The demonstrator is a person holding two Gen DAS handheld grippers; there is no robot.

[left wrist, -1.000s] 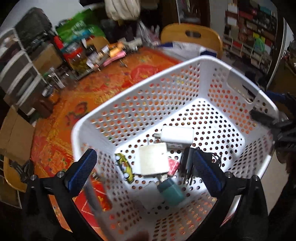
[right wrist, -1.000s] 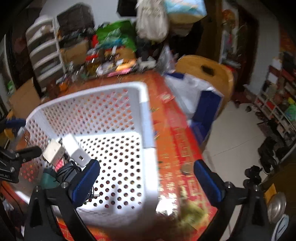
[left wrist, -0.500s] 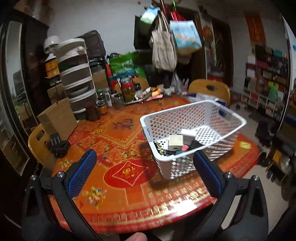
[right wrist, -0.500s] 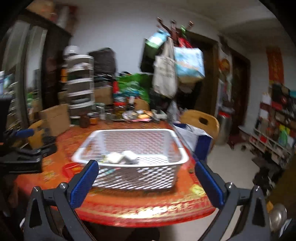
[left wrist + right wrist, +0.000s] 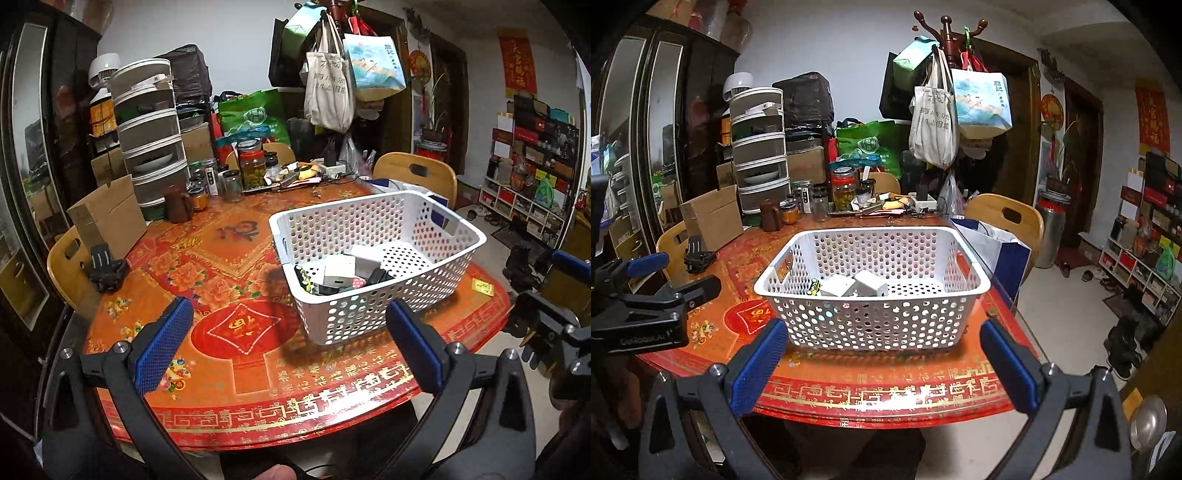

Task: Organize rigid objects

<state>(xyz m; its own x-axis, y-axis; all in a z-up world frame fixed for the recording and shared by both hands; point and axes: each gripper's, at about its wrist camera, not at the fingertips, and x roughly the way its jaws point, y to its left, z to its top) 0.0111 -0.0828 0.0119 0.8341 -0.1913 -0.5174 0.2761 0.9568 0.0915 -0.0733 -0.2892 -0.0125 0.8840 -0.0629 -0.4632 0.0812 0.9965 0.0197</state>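
Note:
A white perforated basket stands on the round red table; it also shows in the right wrist view. Inside lie white chargers, a black plug and a small yellow-green toy car, bunched at one end. My left gripper is open and empty, held back over the table's near edge. My right gripper is open and empty, in front of the basket. Each gripper shows at the edge of the other's view.
Jars, a stacked drawer unit and a cardboard box crowd the table's far side. A black clamp lies at the left. Wooden chairs ring the table. A yellow card lies near the right edge.
Both grippers have pulled back and up from right above the basket to beyond the table's near edge. The basket and its contents have stayed in place.

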